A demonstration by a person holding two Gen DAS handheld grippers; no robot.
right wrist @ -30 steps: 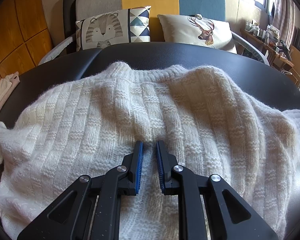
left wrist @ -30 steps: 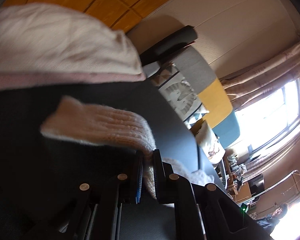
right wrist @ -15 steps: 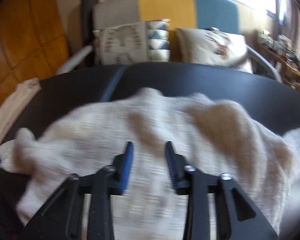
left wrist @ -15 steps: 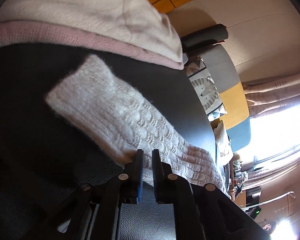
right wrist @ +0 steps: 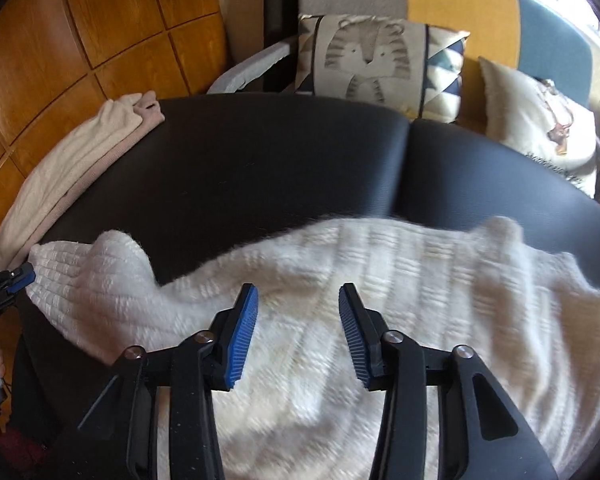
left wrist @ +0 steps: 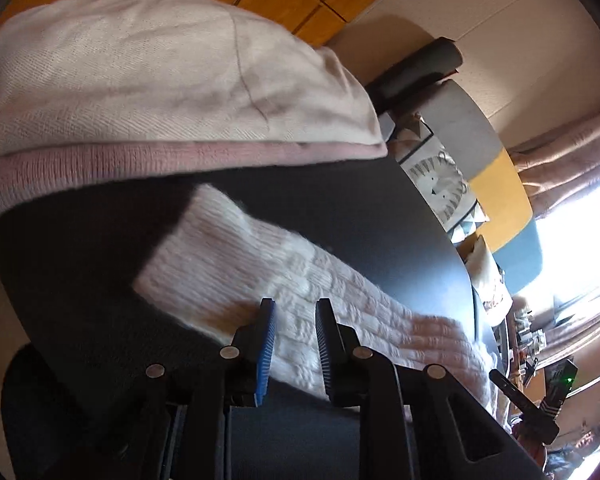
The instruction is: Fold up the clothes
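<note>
Sweater (right wrist: 380,300), white cable knit, lies spread on the black surface (right wrist: 284,152). Left gripper (left wrist: 296,312): jaws parted, the sleeve between them but not clamped. Right gripper (right wrist: 298,300): jaws wide apart above the sweater's body. Folded garments (right wrist: 72,168) lie at the surface's left edge.

Behind the black padded surface (right wrist: 260,160) stands a sofa (right wrist: 460,4) with grey, yellow and blue parts. Two cushions (right wrist: 372,56) lean on it. Wooden wall panels (right wrist: 80,40) are at left. Bright light comes from a window (left wrist: 580,240) with curtains (left wrist: 568,152).
</note>
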